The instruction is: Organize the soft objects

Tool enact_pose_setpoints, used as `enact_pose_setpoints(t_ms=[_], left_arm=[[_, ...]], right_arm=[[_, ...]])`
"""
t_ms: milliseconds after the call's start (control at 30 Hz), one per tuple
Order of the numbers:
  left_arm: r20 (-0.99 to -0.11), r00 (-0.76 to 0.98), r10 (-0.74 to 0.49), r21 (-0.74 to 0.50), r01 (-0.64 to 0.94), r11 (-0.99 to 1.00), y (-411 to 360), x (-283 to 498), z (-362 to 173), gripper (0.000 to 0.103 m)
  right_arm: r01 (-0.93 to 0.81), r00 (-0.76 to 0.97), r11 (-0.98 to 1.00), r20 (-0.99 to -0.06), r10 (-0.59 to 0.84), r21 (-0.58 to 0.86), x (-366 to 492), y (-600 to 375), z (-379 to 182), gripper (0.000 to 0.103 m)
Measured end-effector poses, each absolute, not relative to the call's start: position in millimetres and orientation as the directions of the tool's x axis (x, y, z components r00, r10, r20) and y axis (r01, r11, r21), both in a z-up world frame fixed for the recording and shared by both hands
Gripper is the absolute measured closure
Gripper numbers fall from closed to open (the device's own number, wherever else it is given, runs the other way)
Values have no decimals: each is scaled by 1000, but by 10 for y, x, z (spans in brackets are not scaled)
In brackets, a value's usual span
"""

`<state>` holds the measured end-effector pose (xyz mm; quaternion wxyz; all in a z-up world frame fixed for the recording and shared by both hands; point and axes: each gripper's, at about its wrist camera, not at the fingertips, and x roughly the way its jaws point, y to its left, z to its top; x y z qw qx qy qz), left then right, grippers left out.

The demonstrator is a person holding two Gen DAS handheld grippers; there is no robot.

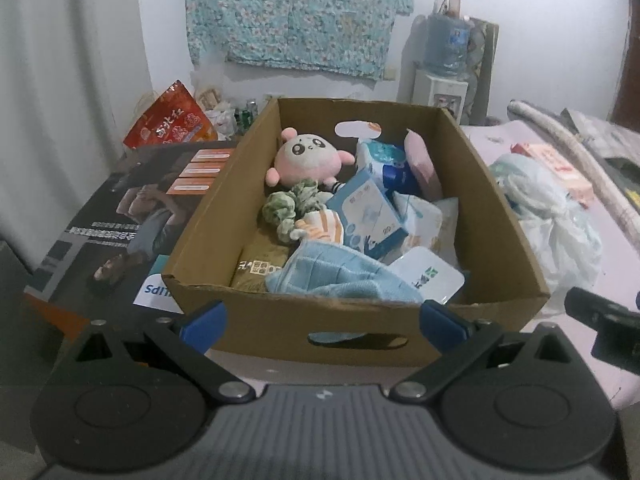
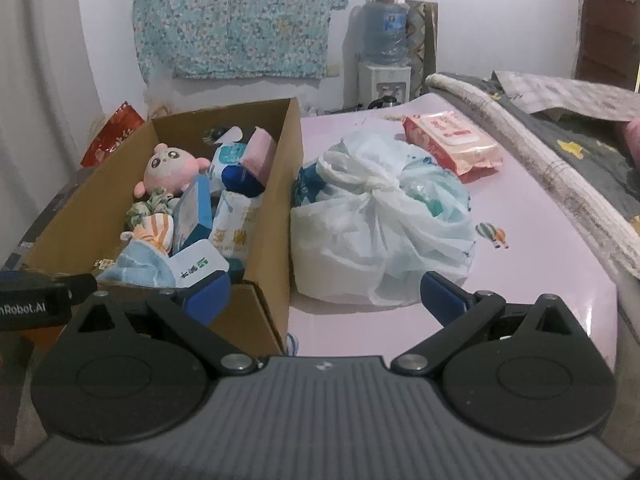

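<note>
Both jaws spread wide, holding nothing. Knotted white plastic bag (image 2: pixel 380 216) lies on pink bed surface (image 2: pixel 540 240), touching brown cardboard box (image 2: pixel 288 184), at 12 o'clock of right gripper (image 2: pixel 324 296). Pinch the knot; lift toward 9 o'clock, clearing the wall. Left gripper (image 1: pixel 322 320) faces box.

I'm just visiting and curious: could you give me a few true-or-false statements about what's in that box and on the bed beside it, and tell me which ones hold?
1. The pink plush toy lies inside the cardboard box. True.
2. The tied white plastic bag is inside the box. False: it sits on the pink sheet just outside the box wall.
3. Both the left hand-held gripper and the right hand-held gripper are open and hold nothing. True.
4. The pink wipes pack is tucked beneath the plush toy. False: it lies on the sheet beyond the bag.
5. A light blue cloth lies at the near end of the box. True.
</note>
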<state>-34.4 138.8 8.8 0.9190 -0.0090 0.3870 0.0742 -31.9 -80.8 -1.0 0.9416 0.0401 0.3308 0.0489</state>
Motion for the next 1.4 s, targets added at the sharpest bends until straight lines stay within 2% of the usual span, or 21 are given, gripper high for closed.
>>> enact_pose_setpoints(t_ms=[233,1400], left_arm=[[-726,670,156,96,-126,987,1270,-324,120,0],[-756,633,165,109,-126,986,1220,-298,67,0]], right_arm=[[-88,722,988,-675,152,129,-258,-762,-107,1],[-105,727,989,-671,145,100,-305,-764,-33,1]])
